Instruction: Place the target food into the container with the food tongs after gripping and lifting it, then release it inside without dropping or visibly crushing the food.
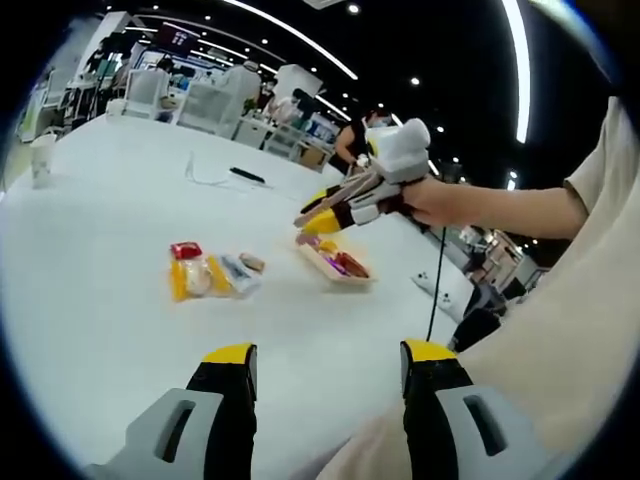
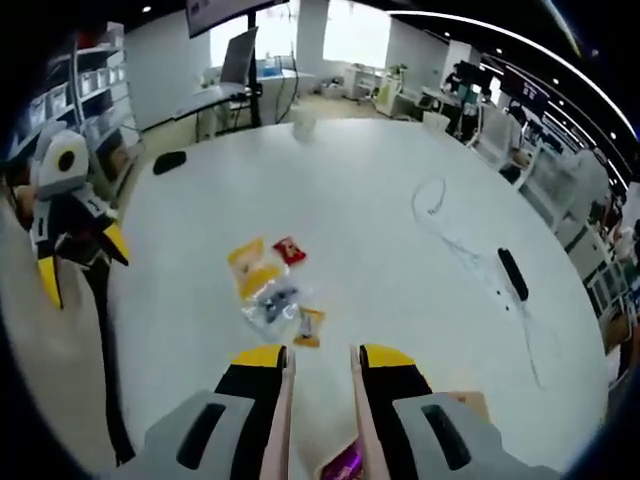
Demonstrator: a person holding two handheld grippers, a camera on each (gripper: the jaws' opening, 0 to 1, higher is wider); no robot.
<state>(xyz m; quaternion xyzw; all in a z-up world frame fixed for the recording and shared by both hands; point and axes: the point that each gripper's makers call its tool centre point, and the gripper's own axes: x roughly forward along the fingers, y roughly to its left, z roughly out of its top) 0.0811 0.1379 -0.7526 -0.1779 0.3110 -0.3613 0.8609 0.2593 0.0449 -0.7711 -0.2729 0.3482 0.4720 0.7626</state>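
A pile of wrapped snacks lies mid-table, red and yellow packets beside clear ones; in the right gripper view the wrapped snacks lie just ahead of the jaws. A shallow tan tray holding pink and red items sits right of the pile; its edge peeks in under the right jaws. My right gripper is shut on pale food tongs. From the left gripper view, the right gripper hovers above the tray, tongs empty. My left gripper is open, held back from the food.
The white round table carries a black bar with a thin cable, a dark object and a cup far off. A person's forearm holds the right gripper. The left gripper hangs at the table's left edge.
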